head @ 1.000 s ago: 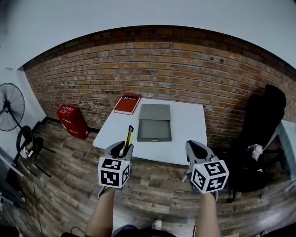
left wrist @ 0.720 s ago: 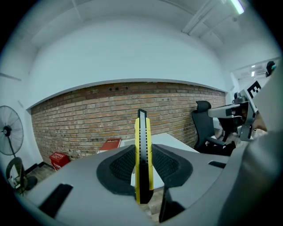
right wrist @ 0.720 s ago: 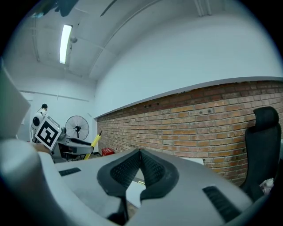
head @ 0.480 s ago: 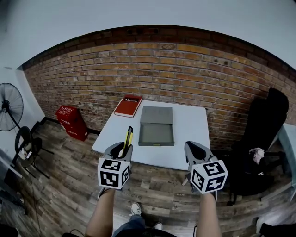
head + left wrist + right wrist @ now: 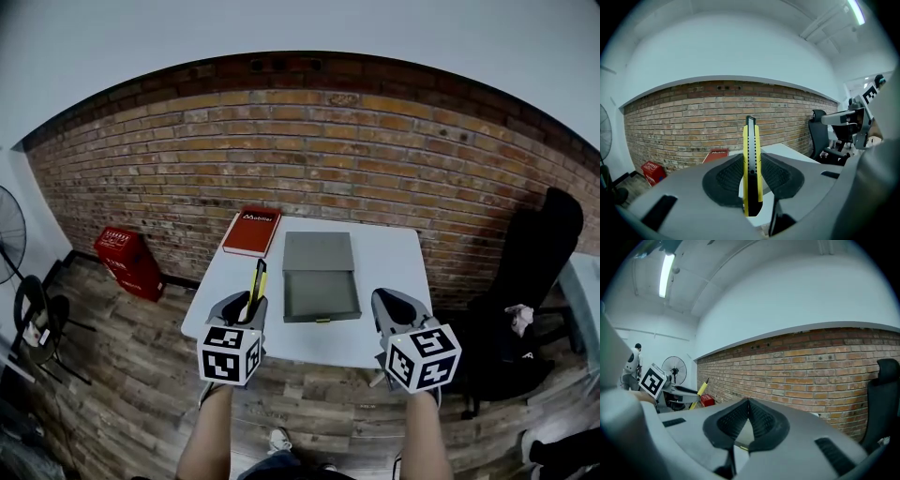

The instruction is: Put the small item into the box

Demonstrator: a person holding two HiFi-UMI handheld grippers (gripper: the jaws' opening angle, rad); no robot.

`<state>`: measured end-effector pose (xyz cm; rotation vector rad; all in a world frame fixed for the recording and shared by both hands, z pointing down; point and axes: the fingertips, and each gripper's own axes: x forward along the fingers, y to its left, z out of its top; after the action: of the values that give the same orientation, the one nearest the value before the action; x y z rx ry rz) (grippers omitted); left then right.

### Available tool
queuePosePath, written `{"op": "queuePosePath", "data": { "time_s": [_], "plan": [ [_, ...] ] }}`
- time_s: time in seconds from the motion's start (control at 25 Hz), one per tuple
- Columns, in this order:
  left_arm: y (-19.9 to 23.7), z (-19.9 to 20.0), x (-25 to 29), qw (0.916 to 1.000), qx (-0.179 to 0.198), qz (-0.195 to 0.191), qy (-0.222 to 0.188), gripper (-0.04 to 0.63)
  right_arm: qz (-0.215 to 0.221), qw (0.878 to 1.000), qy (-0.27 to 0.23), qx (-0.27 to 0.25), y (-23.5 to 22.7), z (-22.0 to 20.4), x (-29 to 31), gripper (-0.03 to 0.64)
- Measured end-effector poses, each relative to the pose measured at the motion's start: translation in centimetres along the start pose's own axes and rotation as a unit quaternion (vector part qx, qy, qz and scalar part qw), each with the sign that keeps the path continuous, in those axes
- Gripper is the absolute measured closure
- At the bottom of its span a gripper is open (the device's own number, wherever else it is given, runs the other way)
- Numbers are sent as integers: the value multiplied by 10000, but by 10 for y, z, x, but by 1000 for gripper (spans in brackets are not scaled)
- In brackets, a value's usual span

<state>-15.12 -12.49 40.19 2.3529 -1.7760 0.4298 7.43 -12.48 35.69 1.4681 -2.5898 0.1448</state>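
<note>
Pointing forward and slightly downward, both forearms hold grippers just short of a white table [image 5: 389,267]. The left gripper [image 5: 244,303] has ribbed black jaws clamped on a slim yellow-and-black utility knife [image 5: 751,159], upright, its lower end hidden. A flat grey box [image 5: 321,292] lies open on the table. The right gripper [image 5: 748,403] has its jaws together, empty.

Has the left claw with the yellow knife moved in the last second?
Yes. The left claw has gone forward, toward the white table: it now overlaps the table's near edge, which earlier lay just ahead of it.
</note>
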Motion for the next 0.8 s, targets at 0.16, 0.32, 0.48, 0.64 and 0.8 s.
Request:
{"op": "queuePosePath", "data": {
  "time_s": [0.16, 0.32, 0.48, 0.64, 0.8],
  "plan": [
    [24, 5, 26, 9999, 0, -146, 10, 466, -137, 9999, 25, -2, -1, 7, 32, 597],
    [45, 8, 48, 9996, 1, -276, 17, 466, -240, 9997, 40, -16, 3, 14, 58, 597],
    [62, 12, 65, 9991, -1, -426, 17, 466, -371, 9993, 64, -10, 5, 20, 79, 597],
    [76, 14, 79, 9985, -8, -553, 25, 466, -475, 9988, 85, -30, 10, 25, 95, 597],
    [84, 16, 91, 9976, -15, -689, 16, 466, -587, 9982, 133, -55, 11, 27, 104, 597]
  ]
}}
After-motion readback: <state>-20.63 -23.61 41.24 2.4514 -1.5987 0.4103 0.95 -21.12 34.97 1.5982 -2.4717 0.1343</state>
